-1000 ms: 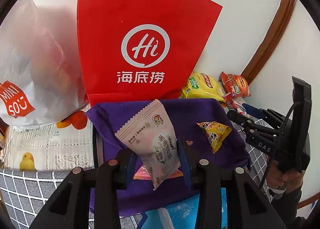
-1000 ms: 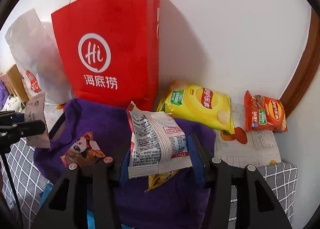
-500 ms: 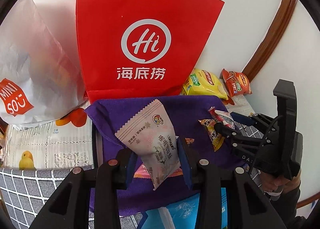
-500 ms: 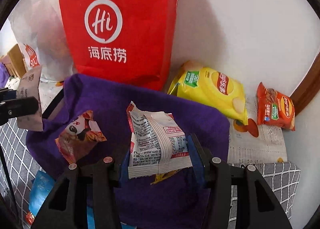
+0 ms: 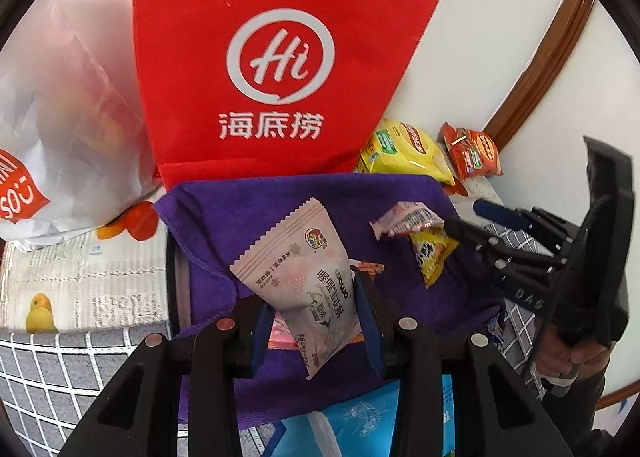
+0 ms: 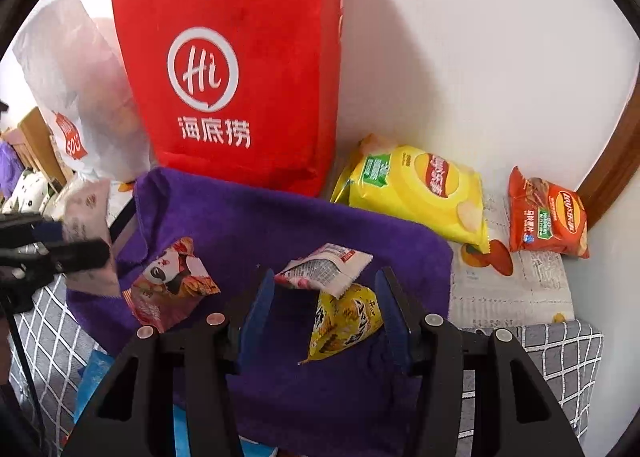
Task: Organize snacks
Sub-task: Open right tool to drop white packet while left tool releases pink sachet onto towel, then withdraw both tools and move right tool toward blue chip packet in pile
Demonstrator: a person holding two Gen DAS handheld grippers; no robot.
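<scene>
Tipped over since a second ago, the white crinkled foil packet with red edges and small print (image 6: 324, 265) no longer stands upright facing the camera between the right claw (image 6: 326, 289). It now lies nearly flat across that claw's fingertips, spanning the gap from one blue pad to the other. It rests on a small yellow foil packet with dark lettering (image 6: 344, 325), which sits just below it between the fingers. I cannot tell whether the pads still press on the white packet's ends. The claw stands at a middling width.

The left claw (image 5: 314, 309) is clamped narrow on a pale pink-and-white sachet with zigzag ends (image 5: 296, 277), which stands tilted up out of its pads.

Under both claws is a purple terry cloth (image 5: 248, 213) spread over a grey grid-patterned surface (image 6: 560, 357). Left of the right claw, on the cloth, lies a red and white packet with a panda face (image 6: 172, 281).

Beyond both claws a tall red paper bag with a white round "Hi" logo (image 5: 272, 69) stands upright against the wall. A translucent white plastic bag (image 5: 60, 117) is to its left. Ahead and right of the right claw, off the cloth, lie a large yellow crisp bag (image 6: 416, 185) and a smaller orange-red crisp bag (image 6: 548, 213) on printed newspaper (image 6: 512, 285).
</scene>
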